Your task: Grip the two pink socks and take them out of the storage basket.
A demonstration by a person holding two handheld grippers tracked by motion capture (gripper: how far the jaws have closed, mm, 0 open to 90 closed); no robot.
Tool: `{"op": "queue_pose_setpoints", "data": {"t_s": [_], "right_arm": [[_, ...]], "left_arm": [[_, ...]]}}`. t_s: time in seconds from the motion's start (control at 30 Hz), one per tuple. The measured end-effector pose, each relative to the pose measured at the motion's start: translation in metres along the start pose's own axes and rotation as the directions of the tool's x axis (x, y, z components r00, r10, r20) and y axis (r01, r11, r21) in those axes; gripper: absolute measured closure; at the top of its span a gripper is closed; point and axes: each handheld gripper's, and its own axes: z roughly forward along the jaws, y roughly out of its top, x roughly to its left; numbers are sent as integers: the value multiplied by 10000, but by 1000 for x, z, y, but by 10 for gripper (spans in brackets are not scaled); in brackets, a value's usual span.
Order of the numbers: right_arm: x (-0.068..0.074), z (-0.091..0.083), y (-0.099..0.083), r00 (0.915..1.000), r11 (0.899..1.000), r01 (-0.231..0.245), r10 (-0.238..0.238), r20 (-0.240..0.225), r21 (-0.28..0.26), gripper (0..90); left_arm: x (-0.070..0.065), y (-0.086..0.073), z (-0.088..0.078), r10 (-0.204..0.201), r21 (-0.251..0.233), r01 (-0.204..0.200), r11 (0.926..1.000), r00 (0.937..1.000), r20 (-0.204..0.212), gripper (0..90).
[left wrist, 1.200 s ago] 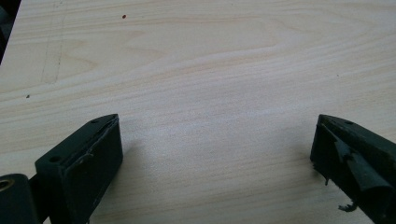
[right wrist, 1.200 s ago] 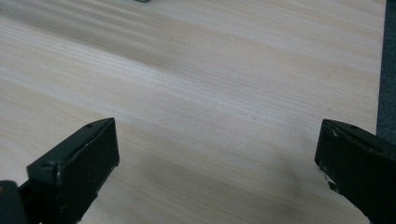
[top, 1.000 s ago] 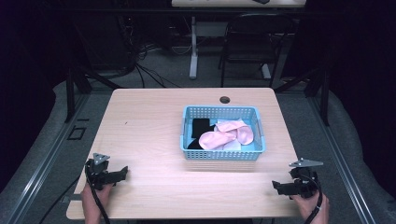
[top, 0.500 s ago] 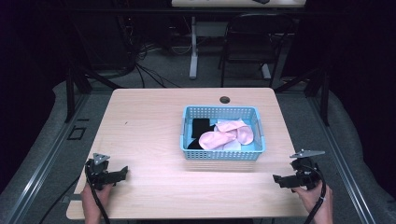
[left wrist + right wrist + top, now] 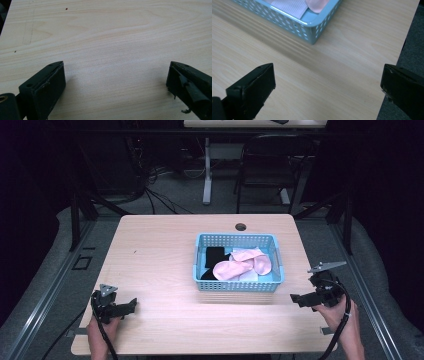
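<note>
A light blue perforated basket (image 5: 238, 284) stands right of the table's middle and holds pink cloth (image 5: 232, 269), a black piece (image 5: 215, 256) and a white piece (image 5: 248, 276). My left gripper (image 5: 130, 304) rests low over the table's front left, open, with bare wood between its jaws (image 5: 115, 82). My right gripper (image 5: 297, 298) hovers at the front right, just off the basket's near right corner (image 5: 312, 27), open and empty (image 5: 328, 87). A hand holds each gripper.
The wooden table (image 5: 160, 250) has a dark cable hole (image 5: 240, 226) near its far edge. In the right gripper view the table's right edge (image 5: 402, 42) runs close to the outer jaw. A chair (image 5: 270, 165) and table legs stand behind, over a grey floor.
The right gripper has risen a little and swung up toward the basket's near right corner. The left gripper has stayed in place.
</note>
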Motion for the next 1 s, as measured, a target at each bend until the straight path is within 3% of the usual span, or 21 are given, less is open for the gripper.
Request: {"op": "queue_pose_setpoints", "data": {"t_s": [0.3, 0.37, 0.7, 1.0], "right_arm": [[4, 2, 37, 9985, 9987, 501, -500, -244, 47, 0], [4, 3, 48, 9970, 9966, 746, -737, -253, 344, 0], [7, 20, 91, 9915, 9915, 1164, -1126, -653, 574, 0], [9, 47, 123, 9872, 9910, 1104, -1005, -1240, 756, 0]], "left_arm": [[0, 0, 0, -12, -2, 12, 10000, 10000, -9, 23], [0, 0, 0, -12, 0, 12, 10000, 10000, -8, 23], [0, 0, 0, -24, 7, 23, 10000, 10000, 16, 24], [0, 0, 0, -34, 32, 34, 10000, 10000, 31, 23]]}}
